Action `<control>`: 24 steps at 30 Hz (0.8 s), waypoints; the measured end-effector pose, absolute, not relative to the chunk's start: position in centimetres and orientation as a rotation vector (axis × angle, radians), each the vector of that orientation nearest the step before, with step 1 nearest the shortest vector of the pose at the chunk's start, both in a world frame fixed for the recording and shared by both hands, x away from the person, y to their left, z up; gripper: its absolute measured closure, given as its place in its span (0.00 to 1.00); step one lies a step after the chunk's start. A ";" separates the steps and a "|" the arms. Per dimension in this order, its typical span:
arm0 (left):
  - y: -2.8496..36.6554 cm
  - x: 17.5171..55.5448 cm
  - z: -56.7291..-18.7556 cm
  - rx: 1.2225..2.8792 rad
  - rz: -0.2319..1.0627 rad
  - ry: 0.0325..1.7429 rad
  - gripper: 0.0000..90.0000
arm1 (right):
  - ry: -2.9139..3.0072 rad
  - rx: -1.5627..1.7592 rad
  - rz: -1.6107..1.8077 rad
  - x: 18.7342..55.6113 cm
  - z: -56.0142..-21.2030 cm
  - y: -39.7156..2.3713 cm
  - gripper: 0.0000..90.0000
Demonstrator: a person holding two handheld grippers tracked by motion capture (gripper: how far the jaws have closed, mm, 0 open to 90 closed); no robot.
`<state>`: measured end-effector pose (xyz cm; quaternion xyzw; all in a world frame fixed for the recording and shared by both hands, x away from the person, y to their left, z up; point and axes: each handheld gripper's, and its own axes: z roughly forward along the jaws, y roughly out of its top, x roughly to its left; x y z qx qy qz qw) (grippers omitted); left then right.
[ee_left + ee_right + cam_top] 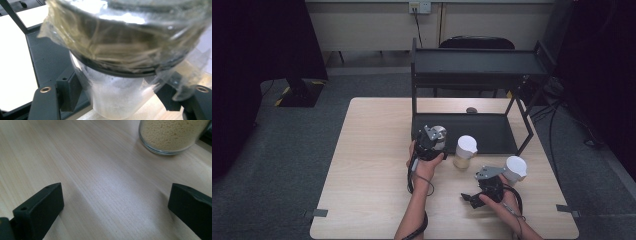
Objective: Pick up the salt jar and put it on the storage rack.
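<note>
The left gripper is clamped around a clear glass jar of white grains with a foil-wrapped lid, its black pads pressing the jar's sides, just over the edge of the black metal shelf rack. The right gripper stands wide apart over bare light wooden table, a glass jar of yellow grains ahead of it.

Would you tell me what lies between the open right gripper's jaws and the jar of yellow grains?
Nothing: in the right gripper view, bare wooden table runs from the right gripper to the grain jar.
</note>
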<state>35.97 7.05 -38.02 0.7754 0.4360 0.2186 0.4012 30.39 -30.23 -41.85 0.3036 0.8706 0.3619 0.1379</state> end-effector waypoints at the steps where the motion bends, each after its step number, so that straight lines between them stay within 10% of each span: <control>1: 6.9 36.1 -38.0 1.966 0.554 1.105 0.34 | 2.518 0.878 1.047 30.4 -41.9 -30.2 0.00; 24: 5.0 38.1 -38.7 1.925 0.593 1.196 0.34 | 2.518 0.878 1.047 30.4 -41.9 -30.2 0.00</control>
